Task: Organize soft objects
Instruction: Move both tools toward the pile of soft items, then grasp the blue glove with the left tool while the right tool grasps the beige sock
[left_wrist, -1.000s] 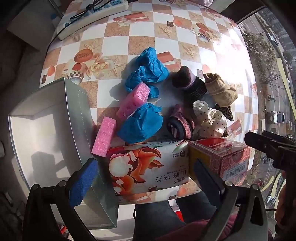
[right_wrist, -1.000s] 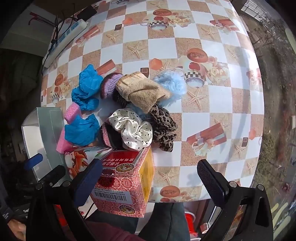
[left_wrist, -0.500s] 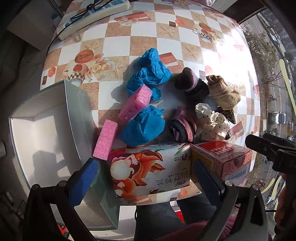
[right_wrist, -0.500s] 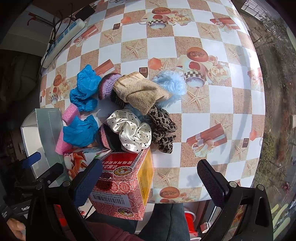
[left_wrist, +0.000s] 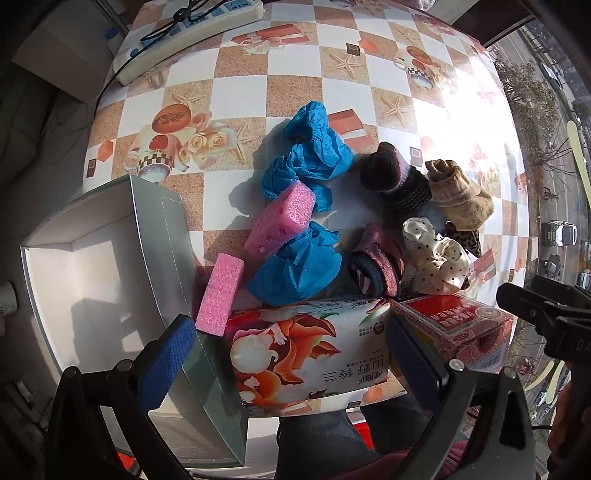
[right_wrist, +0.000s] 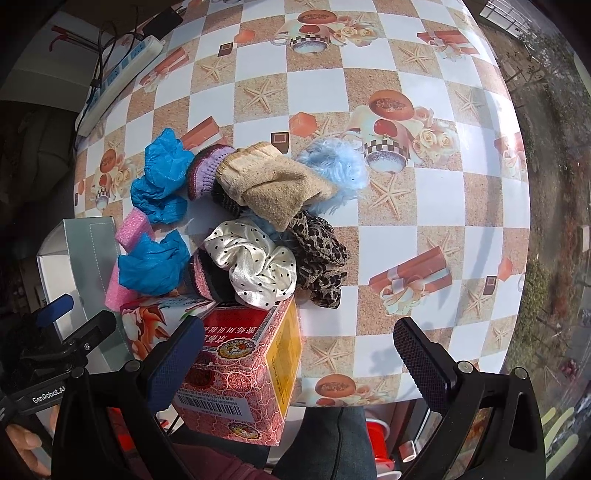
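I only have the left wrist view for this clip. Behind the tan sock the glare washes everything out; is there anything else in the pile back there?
Observer: Yes. In the right wrist view a fluffy light-blue piece lies on the far side of the tan sock, touching it.
Reviewer: And the leopard-print thing, I see just a sliver.
Observer: It is a leopard-print scrunchie, lying fully on the tablecloth beside the polka-dot scrunchie.
Reviewer: Is the right gripper holding anything?
Observer: No. The right gripper is open and empty, above the red box.
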